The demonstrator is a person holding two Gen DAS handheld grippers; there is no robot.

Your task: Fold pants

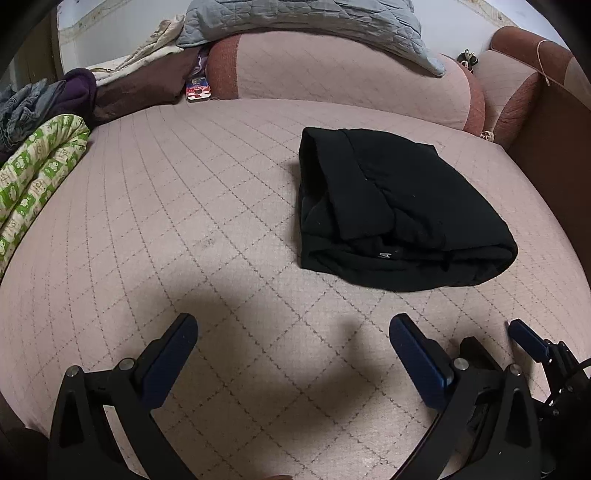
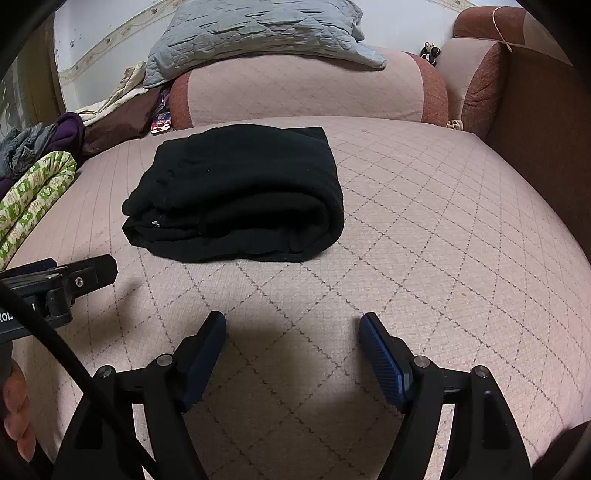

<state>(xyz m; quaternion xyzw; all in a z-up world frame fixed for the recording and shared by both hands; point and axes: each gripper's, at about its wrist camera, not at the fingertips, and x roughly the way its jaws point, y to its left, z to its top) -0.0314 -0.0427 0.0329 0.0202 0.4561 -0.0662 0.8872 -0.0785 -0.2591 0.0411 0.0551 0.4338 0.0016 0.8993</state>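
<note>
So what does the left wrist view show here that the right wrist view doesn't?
Only the left wrist view shows the open side of the fold on the black pants, with layered edges, and a finger of the right claw at its right edge. Only the right wrist view shows the rounded right end of the fold, the left claw from the side, and a hand gripping it. Both show the pants folded on the pink quilted cushion, the grey quilt, and open claws holding nothing.

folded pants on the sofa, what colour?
Black pants, plain, with a tiny white label near the fold; clearest in the right wrist view.
</note>
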